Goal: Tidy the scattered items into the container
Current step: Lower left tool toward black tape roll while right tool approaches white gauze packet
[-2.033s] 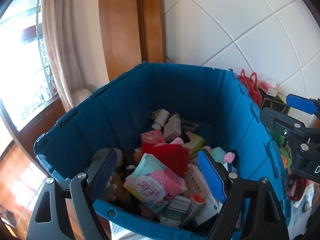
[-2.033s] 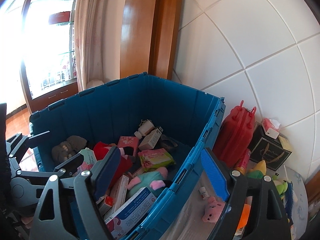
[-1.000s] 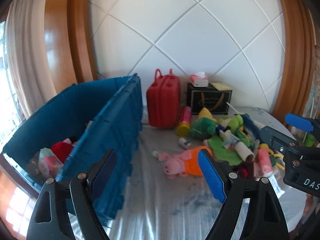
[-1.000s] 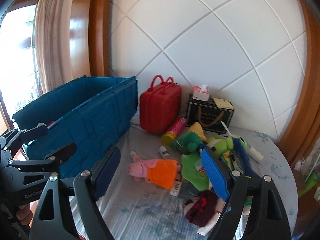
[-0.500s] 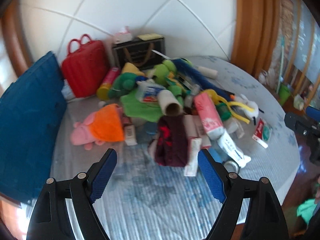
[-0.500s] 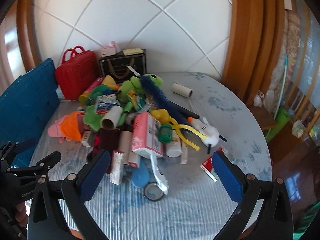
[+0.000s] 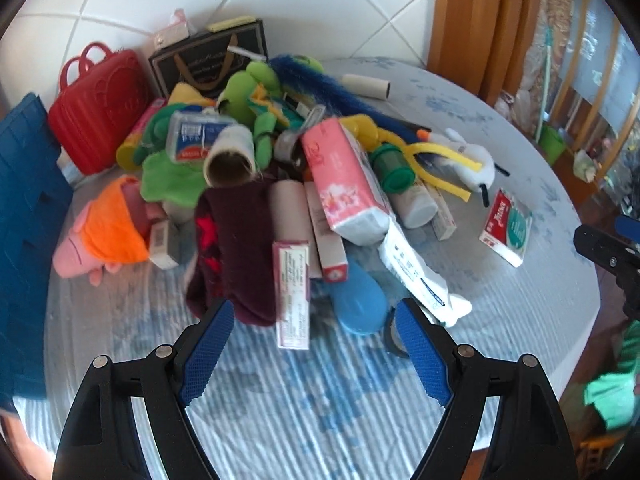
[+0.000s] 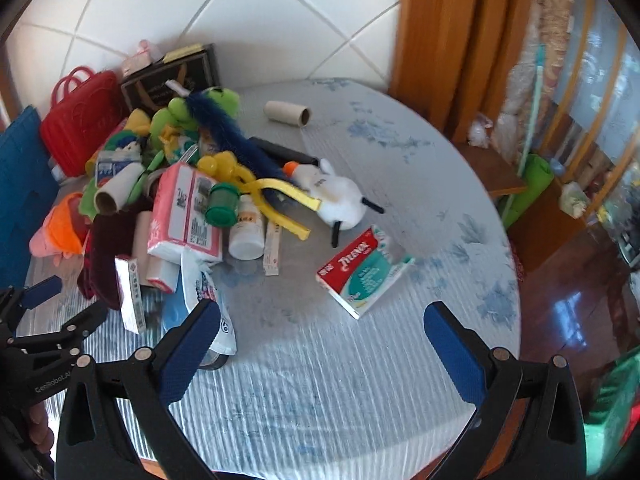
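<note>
**Both grippers poised over the pile, nothing yet held**

Over the near edge of the tabletop [image 8: 360,380] both grippers are held empty, pointing down at the clutter. The left gripper [image 7: 312,344] is seen with its jaws wide, aimed at the near end of the pile, where a pink box [image 7: 294,280], a maroon cloth [image 7: 236,240] and a blue lid [image 7: 358,300] lie close together. The right gripper [image 8: 320,344] has its jaws at their widest, with nothing between them; a red-and-teal box [image 8: 362,270] lies alone just beyond them, toward the right edge of the tabletop.

The blue container [image 7: 24,216] is seen only as a wall at the left edge of the tabletop, beside a red case [image 7: 98,108].

For the step in hand, a pick by each gripper, single items at the rim of the pile are judged the better targets. The red-and-teal box is well apart from the rest and could be taken across its narrow sides. The pink box should be pinched across its thin faces and lifted clear of the cloth it leans on, so that neighbours are not dragged along. Soft toys and the pink tissue pack [image 7: 344,184] higher in the pile are best left until what lies under them is cleared.

Much is hard to make out. The container's inside is not shown, so its fill cannot be judged. The middle of the pile is blurred in the left view, items overlap, and what lies beneath the tissue pack is hidden. A dark ring [image 7: 394,336] beside the left gripper's right finger is partly cut off and cannot be identified.
</note>
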Available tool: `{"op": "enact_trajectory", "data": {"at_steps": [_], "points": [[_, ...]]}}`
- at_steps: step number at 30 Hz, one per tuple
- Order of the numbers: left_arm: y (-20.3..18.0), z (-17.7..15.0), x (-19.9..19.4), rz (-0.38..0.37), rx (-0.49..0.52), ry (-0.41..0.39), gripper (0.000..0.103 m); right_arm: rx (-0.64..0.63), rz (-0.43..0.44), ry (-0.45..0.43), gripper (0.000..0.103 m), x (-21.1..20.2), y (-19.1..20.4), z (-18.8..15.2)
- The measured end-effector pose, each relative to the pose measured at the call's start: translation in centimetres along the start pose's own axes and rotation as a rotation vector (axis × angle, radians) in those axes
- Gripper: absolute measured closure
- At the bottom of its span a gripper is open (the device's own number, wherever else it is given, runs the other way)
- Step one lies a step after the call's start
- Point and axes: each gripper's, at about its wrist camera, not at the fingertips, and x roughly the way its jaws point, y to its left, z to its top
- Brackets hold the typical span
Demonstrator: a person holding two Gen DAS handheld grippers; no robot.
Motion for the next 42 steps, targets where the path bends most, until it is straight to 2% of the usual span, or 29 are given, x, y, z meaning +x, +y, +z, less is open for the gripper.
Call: {"op": "enact_trajectory", "data": {"at_steps": [5, 9, 11, 12, 15, 18, 21, 22, 23, 25, 29, 35, 38, 39, 42], "points": [[-1.7, -1.6, 2.0, 0.093, -0.139, 0.051, 0.02, -0.131, 0.14, 0.053, 0.0, 3.5, 0.0, 0.9], [-3.1, -1.9, 4.1, 0.187, -0.215, 0.062, 0.021, -0.207, 0.185, 0.084, 0.001, 5.4, -1.1, 0.8], [-3.8, -1.3, 5.3, 0.202, -0.241, 0.061, 0.022, -0.237, 0.196, 0.102, 0.002, 6.0, -1.9, 0.7], [-4.4, -0.9, 5.9, 0.199, -0.248, 0.062, 0.023, -0.244, 0.198, 0.107, 0.002, 6.4, -2.4, 0.7], [-7.4, 0.4, 7.1, 0.114, -0.197, 0.055, 0.024, -0.239, 0.191, 0.11, 0.002, 7.4, -4.2, 1.1], [-9.9, 0.4, 7.3, 0.137, -0.133, 0.05, 0.024, -0.235, 0.177, 0.121, 0.002, 8.6, -5.4, 1.5], [-9.1, -1.1, 7.1, 0.135, -0.17, 0.073, 0.024, -0.233, 0.193, 0.136, 0.004, 9.5, -5.9, 1.5], [-8.7, -1.7, 7.1, 0.134, -0.189, 0.085, 0.024, -0.237, 0.202, 0.141, 0.008, 9.7, -5.8, 1.4], [-8.3, -2.4, 7.1, 0.135, -0.203, 0.093, 0.024, -0.242, 0.217, 0.148, 0.017, 9.9, -5.6, 1.3], [-7.8, -3.5, 7.3, 0.147, -0.219, 0.106, 0.024, -0.25, 0.254, 0.167, 0.03, 10.4, -4.8, 0.8], [-7.4, -4.6, 7.4, 0.138, -0.258, 0.098, 0.024, -0.278, 0.3, 0.193, 0.031, 11.4, -3.1, -0.3], [-8.3, -4.5, 6.8, 0.071, -0.248, 0.062, 0.024, -0.292, 0.324, 0.191, 0.031, 11.7, -1.5, -0.5], [-8.6, -4.8, 8.3, 0.114, -0.208, 0.104, 0.025, -0.298, 0.323, 0.187, 0.031, 11.9, -1.2, -0.1], [-8.3, -5.0, 8.7, 0.124, -0.207, 0.119, 0.032, -0.302, 0.324, 0.189, 0.031, 12.0, -0.9, 0.0], [-6.9, -5.5, 8.8, 0.058, -0.242, 0.127, 0.033, -0.321, 0.331, 0.199, 0.031, 12.5, 0.0, -0.3]]}}
